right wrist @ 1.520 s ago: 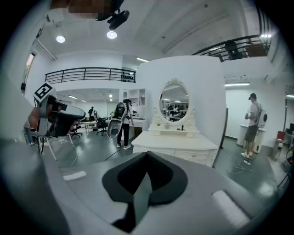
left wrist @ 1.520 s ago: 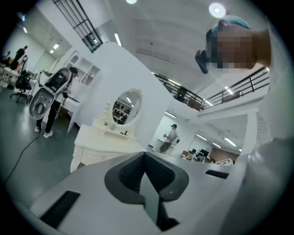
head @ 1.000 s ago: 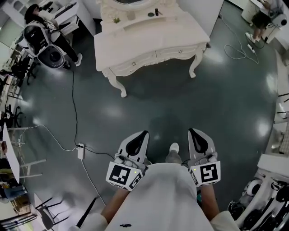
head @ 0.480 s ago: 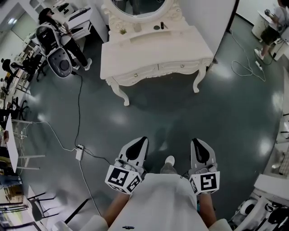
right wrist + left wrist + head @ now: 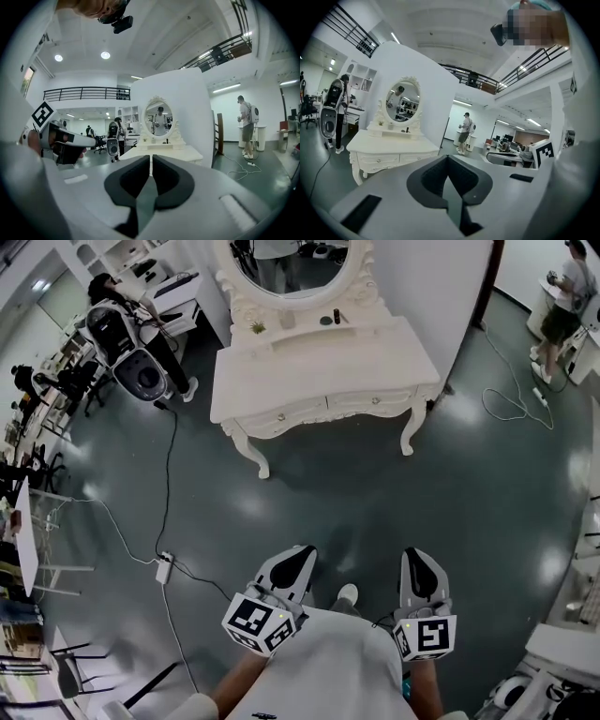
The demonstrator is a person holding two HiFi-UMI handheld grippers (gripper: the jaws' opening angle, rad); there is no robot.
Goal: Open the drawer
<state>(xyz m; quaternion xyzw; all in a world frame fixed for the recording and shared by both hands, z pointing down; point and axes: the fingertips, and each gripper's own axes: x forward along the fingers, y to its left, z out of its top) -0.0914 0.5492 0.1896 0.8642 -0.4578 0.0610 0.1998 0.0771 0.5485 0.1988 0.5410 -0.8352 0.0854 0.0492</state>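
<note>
Under the tabletop (image 5: 319, 357), both drawers (image 5: 281, 415) closed.

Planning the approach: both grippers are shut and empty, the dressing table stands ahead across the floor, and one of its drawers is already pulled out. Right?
No. Neither drawer is pulled out: the head view shows both drawer fronts flush with the dressing table. The rest holds: left gripper and right gripper are shut and empty, with the table ahead across the floor.
</note>
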